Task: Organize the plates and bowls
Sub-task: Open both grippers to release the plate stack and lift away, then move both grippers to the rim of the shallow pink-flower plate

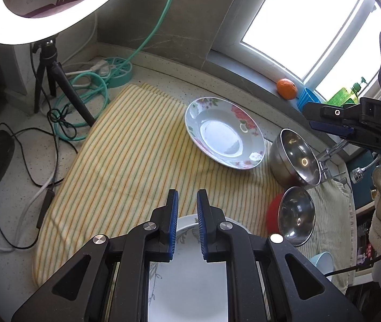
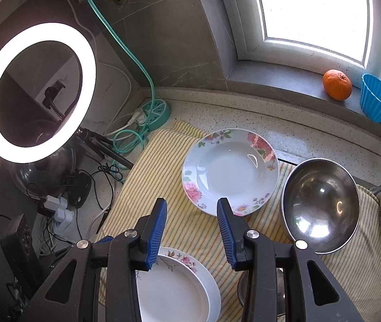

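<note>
At the centre right of the frame the flowered deep plate (image 2: 230, 171) lies on the striped towel (image 2: 153, 171) beside the steel bowl (image 2: 322, 204), and the right tool (image 2: 191, 209), parted and empty like the nearly clenched left tool (image 1: 187, 204), could knock the plate into the bowl if it descends off-centre.

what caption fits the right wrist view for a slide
Empty right gripper above a striped towel holding a floral deep plate, steel bowl and stacked white plates.

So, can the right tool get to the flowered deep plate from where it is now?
Probably yes. The right tool stands open and empty just short of the flowered deep plate, with only bare striped cloth between. The steel bowl sits off to the side.
</note>
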Action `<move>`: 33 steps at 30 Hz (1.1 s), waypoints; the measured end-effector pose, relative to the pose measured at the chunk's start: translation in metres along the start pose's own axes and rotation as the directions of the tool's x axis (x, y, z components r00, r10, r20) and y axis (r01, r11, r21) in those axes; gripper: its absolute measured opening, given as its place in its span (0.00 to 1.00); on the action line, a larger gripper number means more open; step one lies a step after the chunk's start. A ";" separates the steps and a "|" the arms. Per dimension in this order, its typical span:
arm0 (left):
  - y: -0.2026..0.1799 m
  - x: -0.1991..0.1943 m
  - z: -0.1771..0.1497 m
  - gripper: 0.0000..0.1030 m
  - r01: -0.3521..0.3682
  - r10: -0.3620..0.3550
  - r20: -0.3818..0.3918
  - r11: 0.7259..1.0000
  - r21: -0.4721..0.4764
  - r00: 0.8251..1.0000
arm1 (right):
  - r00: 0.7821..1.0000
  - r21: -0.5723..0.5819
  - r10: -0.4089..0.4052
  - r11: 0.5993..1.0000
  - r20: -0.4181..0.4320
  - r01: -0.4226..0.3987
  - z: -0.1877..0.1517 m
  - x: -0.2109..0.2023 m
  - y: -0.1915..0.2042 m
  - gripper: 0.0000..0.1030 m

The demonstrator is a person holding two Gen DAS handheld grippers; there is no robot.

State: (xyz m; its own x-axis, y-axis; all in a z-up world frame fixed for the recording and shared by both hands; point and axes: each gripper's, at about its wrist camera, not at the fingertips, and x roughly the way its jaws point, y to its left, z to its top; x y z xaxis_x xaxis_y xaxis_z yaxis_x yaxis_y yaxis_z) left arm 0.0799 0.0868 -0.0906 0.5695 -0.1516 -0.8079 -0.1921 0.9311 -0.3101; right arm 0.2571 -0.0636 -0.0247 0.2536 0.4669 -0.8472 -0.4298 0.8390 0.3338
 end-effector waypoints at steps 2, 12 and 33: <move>0.001 0.005 0.007 0.12 0.007 -0.007 -0.007 1.000 -0.012 1.000 | 1.000 0.021 -0.002 1.000 -0.012 0.002 0.010 0.007 -0.006 0.34; 0.000 0.040 0.030 0.12 0.048 -0.051 -0.047 0.996 -0.074 0.998 | 0.996 0.090 -0.013 0.996 -0.086 0.020 0.051 0.054 -0.043 0.34; -0.001 0.100 0.043 0.12 0.035 -0.062 -0.128 0.979 -0.200 0.990 | 0.978 0.056 -0.014 0.998 -0.210 0.026 0.078 0.124 -0.106 0.34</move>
State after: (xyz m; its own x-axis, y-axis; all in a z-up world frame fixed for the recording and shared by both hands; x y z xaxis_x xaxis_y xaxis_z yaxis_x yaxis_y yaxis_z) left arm 0.1719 0.0849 -0.1494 0.4730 -0.2501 -0.8448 -0.3277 0.8401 -0.4323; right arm 0.4013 -0.0732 -0.1328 0.0719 0.3863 -0.9196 -0.3738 0.8652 0.3342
